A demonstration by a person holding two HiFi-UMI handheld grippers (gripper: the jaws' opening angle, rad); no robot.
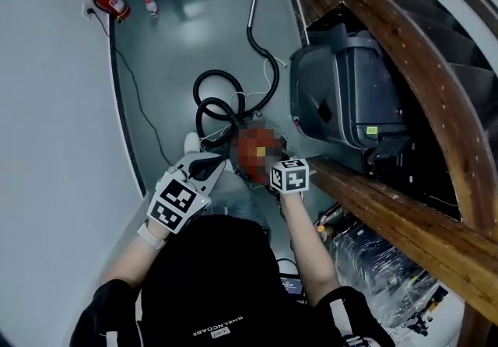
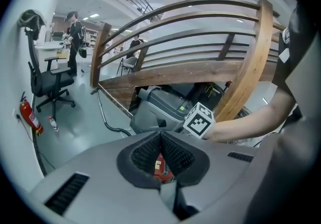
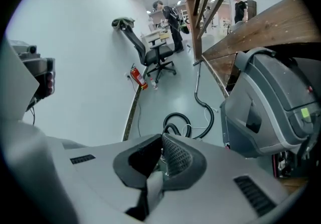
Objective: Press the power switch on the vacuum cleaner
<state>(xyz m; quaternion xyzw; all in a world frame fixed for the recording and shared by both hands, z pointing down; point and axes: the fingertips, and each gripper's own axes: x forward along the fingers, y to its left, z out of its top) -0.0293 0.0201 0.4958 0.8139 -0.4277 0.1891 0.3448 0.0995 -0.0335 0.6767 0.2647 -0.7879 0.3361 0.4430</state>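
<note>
1. Floor, wall-side edge: a fire extinguisher (image 1: 109,0) stands against the wall, well apart from the work.
2. Left tongs (image 2: 160,135): tips together, nothing clamped. Through the gap below the tips, part of the red vacuum cleaner (image 2: 160,168) shows. In the head view these tongs point at it from just beside.
3. The black hose (image 1: 212,103) lies coiled on the floor just beyond the red body and runs on up the floor to a wand.
4. The vacuum cleaner sits on the floor between the two tongs, directly in front of the person. The head view shows its body only as a blurred patch, so I cannot make out the power switch in any view.
5. Right tongs (image 3: 161,140): tips closed, empty, held low over the near right side of the red body.
6. Right of that is a large grey machine (image 1: 342,89), under a wooden rail (image 1: 389,213). Neither is involved.
7. Judgement: this is the approach step, with the switch not yet pressed. Next move: find the switch, then push down on it with one closed tip, short and square, keeping clear of the hose.
</note>
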